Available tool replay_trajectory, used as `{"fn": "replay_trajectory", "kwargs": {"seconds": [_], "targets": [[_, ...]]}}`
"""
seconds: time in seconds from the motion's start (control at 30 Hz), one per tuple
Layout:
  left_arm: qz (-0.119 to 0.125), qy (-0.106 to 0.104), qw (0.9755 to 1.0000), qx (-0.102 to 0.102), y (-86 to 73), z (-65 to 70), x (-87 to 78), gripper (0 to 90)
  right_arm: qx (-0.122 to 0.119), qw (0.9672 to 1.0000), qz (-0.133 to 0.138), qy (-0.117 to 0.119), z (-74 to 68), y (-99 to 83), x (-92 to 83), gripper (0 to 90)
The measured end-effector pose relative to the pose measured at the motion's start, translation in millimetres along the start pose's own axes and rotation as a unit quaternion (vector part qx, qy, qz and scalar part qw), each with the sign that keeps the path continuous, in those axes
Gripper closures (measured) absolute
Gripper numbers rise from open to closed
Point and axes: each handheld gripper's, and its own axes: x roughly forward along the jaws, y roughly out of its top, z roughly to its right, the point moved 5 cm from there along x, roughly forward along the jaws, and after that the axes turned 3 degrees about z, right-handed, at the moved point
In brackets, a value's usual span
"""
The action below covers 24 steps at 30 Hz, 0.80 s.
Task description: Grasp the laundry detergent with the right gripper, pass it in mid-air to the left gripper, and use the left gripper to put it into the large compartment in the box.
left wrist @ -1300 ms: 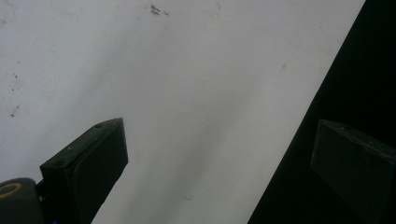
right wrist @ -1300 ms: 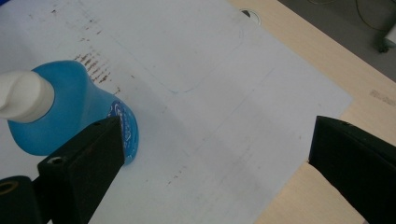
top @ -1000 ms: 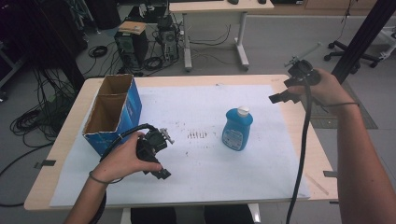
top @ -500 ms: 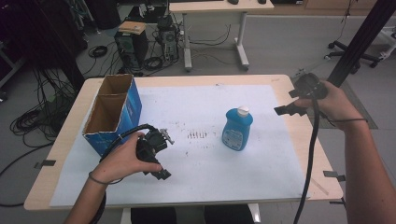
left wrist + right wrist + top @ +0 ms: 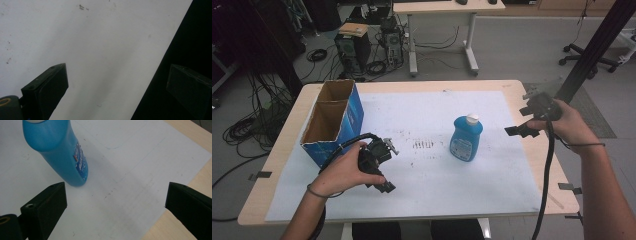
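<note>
Desk (image 5: 512, 87) under a white sheet (image 5: 427, 107), open blue cardboard box (image 5: 334, 120) at its left. Blue bottle (image 5: 466, 138) upright mid-sheet, untouched; grasp and any move judged still to do. Right hand-held gripper (image 5: 521, 126) raised just beside the bottle, jaws wide apart, aimed at it. Left hand-held gripper (image 5: 384, 172) low over the sheet near the front edge (also open, holding nothing).
</note>
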Motion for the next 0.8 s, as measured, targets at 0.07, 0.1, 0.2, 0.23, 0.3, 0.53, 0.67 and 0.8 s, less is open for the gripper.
{"fn": "replay_trajectory", "kwargs": {"seconds": [0.07,0.1,0.2,0.23,0.3,0.53,0.67,0.8], "targets": [[0.000,-0.001,1.0000,0.000,-0.2,0.0,-0.5,4.0,0.000,1.0000,0.002,0.003,-3.2,-3.6,2.2,3.4],[0.001,0.000,1.0000,0.001,-0.2,0.0,-0.7,4.0,0.000,1.0000,0.003,0.004,-5.7,-6.3,3.7,3.3],[0.000,0.001,1.0000,0.001,-0.7,-0.3,-1.7,4.0,-0.002,0.9999,0.009,0.009,-10.6,-9.6,5.6,3.3],[0.000,0.001,1.0000,0.001,-0.7,-0.3,-1.7,4.0,-0.002,0.9999,0.009,0.009,-10.6,-9.6,5.6,3.3],[0.000,0.001,1.0000,0.001,-0.7,-0.3,-1.7,4.0,-0.005,0.9999,0.011,0.011,-15.9,-13.5,8.4,3.3],[0.000,0.000,1.0000,0.002,-0.3,1.3,-2.6,4.0,-0.005,0.9997,0.012,0.019,-23.2,-19.8,13.8,3.3],[0.000,0.002,1.0000,0.001,0.1,0.9,-3.9,4.0,-0.007,0.9996,0.016,0.023,-29.5,-24.6,18.0,3.3],[0.000,0.001,1.0000,0.002,0.1,1.0,-4.0,4.0,-0.009,0.9993,0.022,0.028,-35.2,-27.5,20.8,3.3]]}}
